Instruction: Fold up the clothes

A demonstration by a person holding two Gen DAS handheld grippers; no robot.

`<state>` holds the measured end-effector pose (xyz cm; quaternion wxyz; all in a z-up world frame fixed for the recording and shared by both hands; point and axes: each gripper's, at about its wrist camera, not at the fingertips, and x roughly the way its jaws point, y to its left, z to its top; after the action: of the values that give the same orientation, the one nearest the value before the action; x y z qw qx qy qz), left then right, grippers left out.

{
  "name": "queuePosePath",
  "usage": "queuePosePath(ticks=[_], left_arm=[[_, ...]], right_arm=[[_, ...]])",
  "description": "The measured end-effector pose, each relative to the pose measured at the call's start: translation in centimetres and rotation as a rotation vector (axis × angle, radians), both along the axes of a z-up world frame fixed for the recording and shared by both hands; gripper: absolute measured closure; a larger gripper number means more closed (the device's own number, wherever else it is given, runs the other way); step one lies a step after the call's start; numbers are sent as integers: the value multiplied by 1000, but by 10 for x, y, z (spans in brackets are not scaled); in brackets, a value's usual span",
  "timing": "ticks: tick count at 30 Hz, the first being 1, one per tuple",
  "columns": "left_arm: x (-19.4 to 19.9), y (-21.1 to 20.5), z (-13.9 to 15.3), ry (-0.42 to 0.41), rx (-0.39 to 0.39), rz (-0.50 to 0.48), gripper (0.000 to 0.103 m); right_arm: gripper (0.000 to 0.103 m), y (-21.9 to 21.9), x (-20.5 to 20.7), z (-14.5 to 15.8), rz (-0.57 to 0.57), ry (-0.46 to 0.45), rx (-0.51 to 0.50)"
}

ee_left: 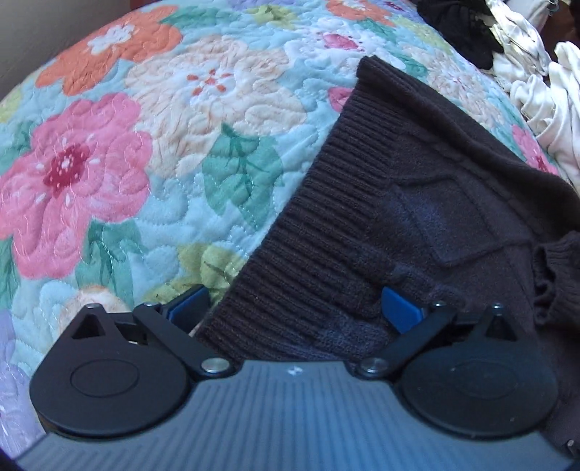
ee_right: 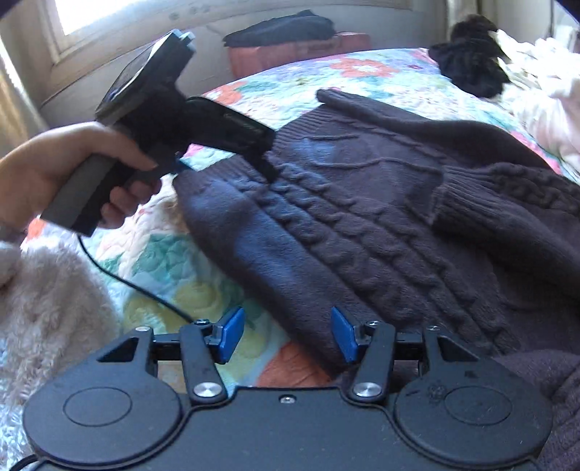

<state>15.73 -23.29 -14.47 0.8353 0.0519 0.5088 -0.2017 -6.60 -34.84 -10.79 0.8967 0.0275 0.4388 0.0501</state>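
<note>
A dark brown cable-knit sweater (ee_left: 417, 217) lies spread on a floral quilt (ee_left: 145, 145). In the left wrist view my left gripper (ee_left: 293, 308) is open, its blue pads straddling the sweater's ribbed hem corner (ee_left: 290, 275). In the right wrist view the sweater (ee_right: 362, 210) fills the middle, a sleeve cuff (ee_right: 460, 195) folded over its body. My right gripper (ee_right: 286, 337) is open, its jaws on either side of the sweater's near edge. The left gripper (ee_right: 232, 123), held by a hand (ee_right: 54, 170), shows there at the sweater's far corner.
Crumpled white garments (ee_left: 543, 90) and a black garment (ee_left: 460, 25) lie at the quilt's far right. A fluffy cream fabric (ee_right: 47, 297) lies at the near left. A black cable (ee_right: 137, 286) runs across the quilt. A folded dark item (ee_right: 282, 32) sits on a red box beyond the bed.
</note>
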Motion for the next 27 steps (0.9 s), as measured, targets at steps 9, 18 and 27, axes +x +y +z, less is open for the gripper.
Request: queuePosePath(ticks=[9,18,27], left_arm=[[-37,-20,64,-387,161,-99,93],[-44,-17,37,-298,322,-120,86],[-59,-16,82,-303,-13,-113,48]], right_arm=[[95,-21,12,-1,-161,-58,81],[86,-17,-2,-28,-178,15,208],[66,-72,-87,49,-273,-178,249]])
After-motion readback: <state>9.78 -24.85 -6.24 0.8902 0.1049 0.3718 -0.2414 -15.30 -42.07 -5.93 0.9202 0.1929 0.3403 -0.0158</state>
